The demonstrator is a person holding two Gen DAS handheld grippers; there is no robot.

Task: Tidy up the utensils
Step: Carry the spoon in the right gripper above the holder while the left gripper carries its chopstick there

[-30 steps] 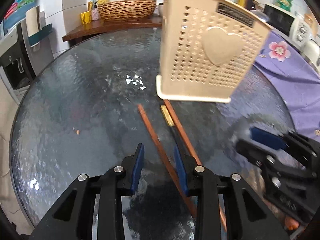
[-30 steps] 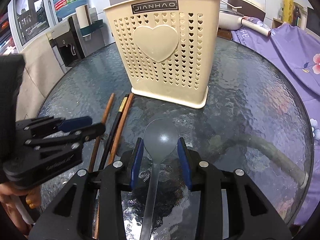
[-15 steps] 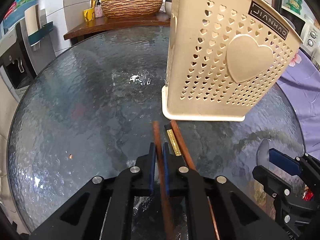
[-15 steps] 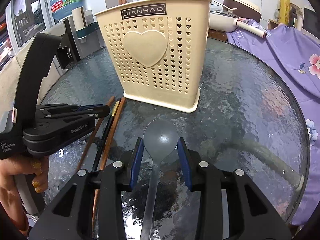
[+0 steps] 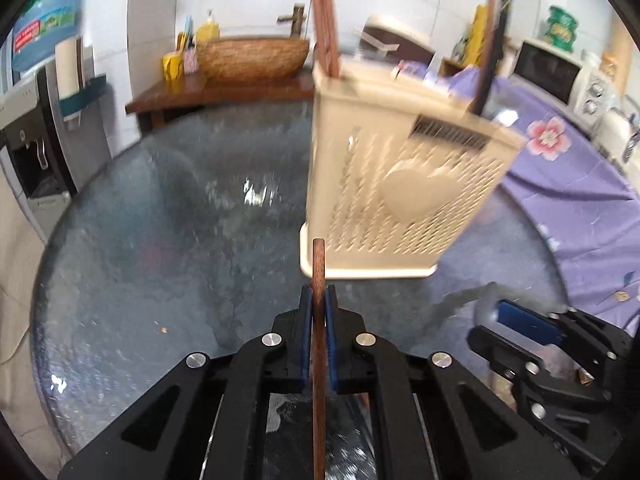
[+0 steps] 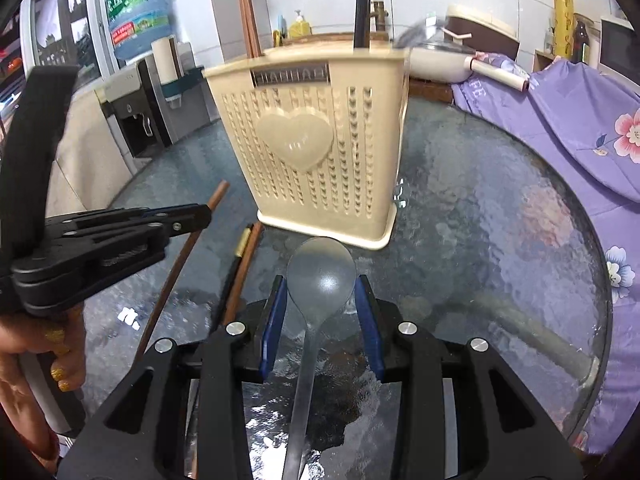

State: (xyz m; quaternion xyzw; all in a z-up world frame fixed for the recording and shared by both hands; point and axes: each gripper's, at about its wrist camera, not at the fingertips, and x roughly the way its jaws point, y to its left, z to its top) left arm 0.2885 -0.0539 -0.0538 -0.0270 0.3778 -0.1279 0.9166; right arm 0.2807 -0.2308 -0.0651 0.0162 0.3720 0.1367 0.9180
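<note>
My left gripper (image 5: 319, 309) is shut on a brown wooden chopstick (image 5: 319, 264), held up off the round glass table (image 5: 160, 240). From the right wrist view that left gripper (image 6: 200, 216) carries the chopstick (image 6: 176, 268) slanted above the glass. The right gripper (image 6: 321, 308) is shut on the bowl of a grey spoon (image 6: 321, 276), its handle running back between the fingers. Just ahead stands a beige perforated utensil holder (image 6: 320, 152) (image 5: 400, 200) with chopsticks (image 6: 248, 20) and a black handle (image 6: 362, 0) upright in it. A brown chopstick (image 6: 246, 268) and a black one with a gold end (image 6: 241, 245) lie by its base.
A person's hand (image 6: 40, 360) holds the left tool. A purple flowered cloth (image 6: 560, 128) covers the right side, a microwave (image 5: 552, 68) behind it. A water dispenser (image 6: 132, 120) stands left of the table, and a woven basin (image 5: 252, 58) sits on a wooden counter behind.
The left gripper has closed on the brown chopstick and lifted it off the glass. The right gripper has risen a little with the spoon still in it.
</note>
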